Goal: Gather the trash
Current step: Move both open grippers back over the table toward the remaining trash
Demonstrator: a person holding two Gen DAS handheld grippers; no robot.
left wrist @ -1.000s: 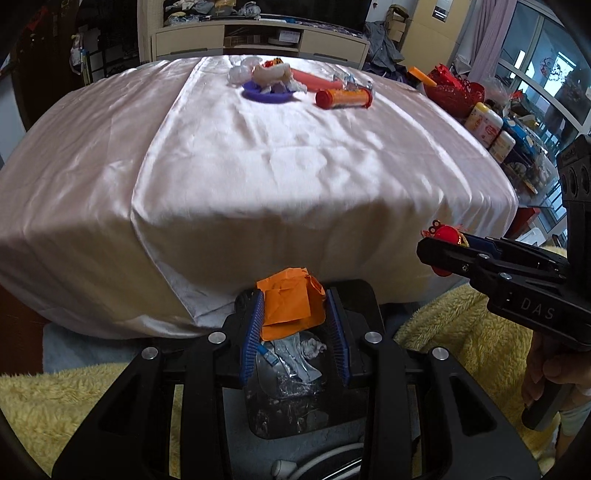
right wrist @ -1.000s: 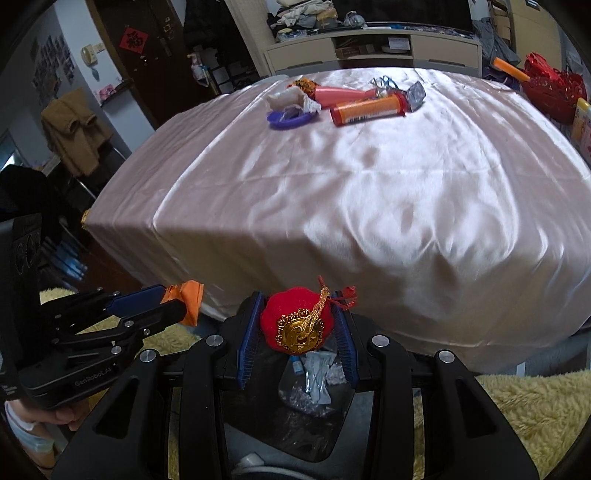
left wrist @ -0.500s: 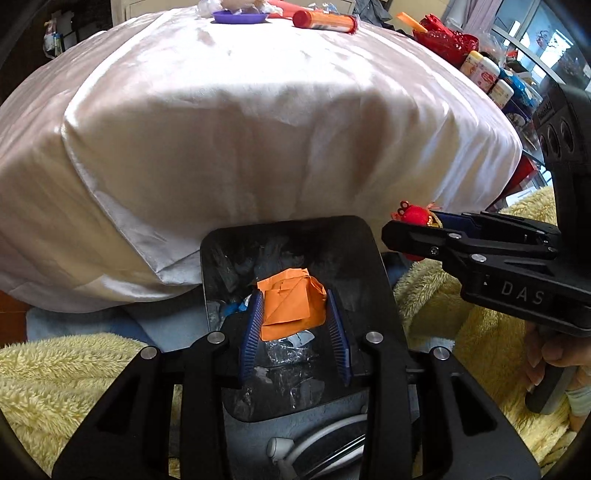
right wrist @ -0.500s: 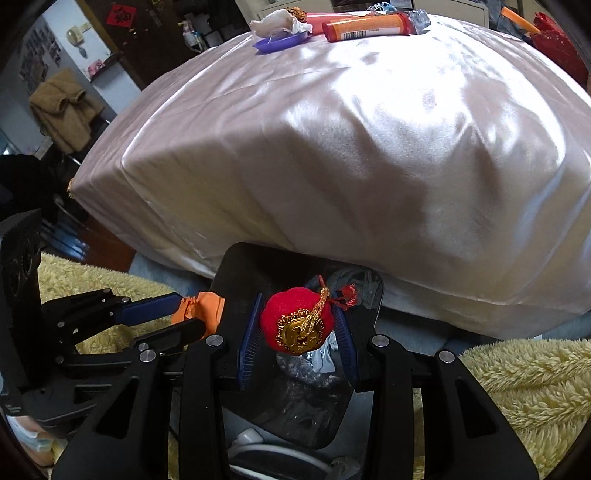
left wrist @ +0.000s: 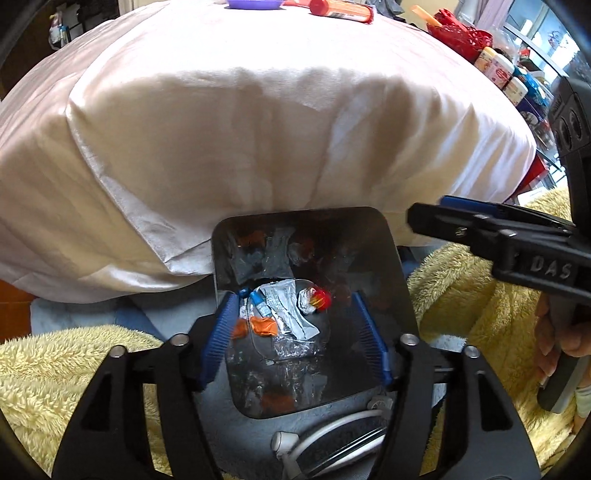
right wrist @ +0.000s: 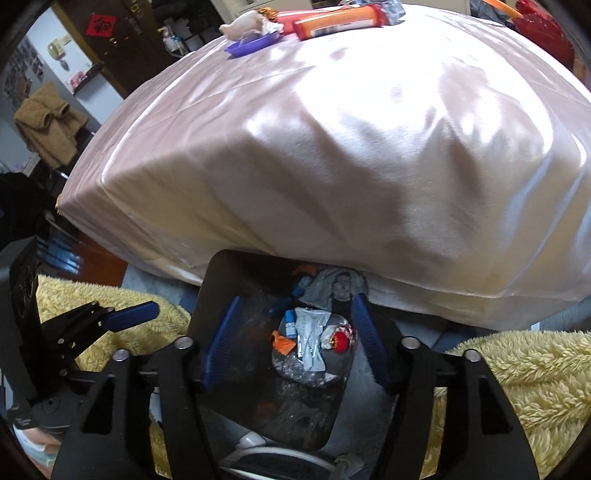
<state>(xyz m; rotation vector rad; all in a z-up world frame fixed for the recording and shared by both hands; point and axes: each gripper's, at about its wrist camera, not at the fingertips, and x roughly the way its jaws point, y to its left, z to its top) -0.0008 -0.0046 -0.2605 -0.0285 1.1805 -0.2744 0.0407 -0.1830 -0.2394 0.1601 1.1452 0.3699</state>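
Note:
A dark, glossy trash bin [left wrist: 373,236] [right wrist: 218,284] stands on the floor below the table's front edge. At its bottom lie the orange paper scrap [left wrist: 263,327] [right wrist: 282,343], the red and gold ornament [left wrist: 318,297] [right wrist: 340,340], silver wrappers and a small blue-capped tube. My left gripper [left wrist: 297,336] hangs over the bin, jaws opening, nothing between the blue pads [left wrist: 221,332]. My right gripper [right wrist: 295,338] hangs over it too, jaws opening and empty. Each gripper shows in the other's view, the right gripper [left wrist: 491,229] on one side, the left gripper [right wrist: 99,321] on the other.
A table under a shiny pale pink cloth [left wrist: 258,129] [right wrist: 332,147] fills the upper views. On its far side lie a purple dish [right wrist: 251,43] with tissue and an orange tube [right wrist: 336,21]. Yellow fluffy fabric [left wrist: 55,373] flanks the bin. A white cable [left wrist: 332,424] lies near it.
Both grippers sank toward the bin and tilted downward. The left let go of the orange paper, the right let go of the red ornament; both pieces now lie in the bin.

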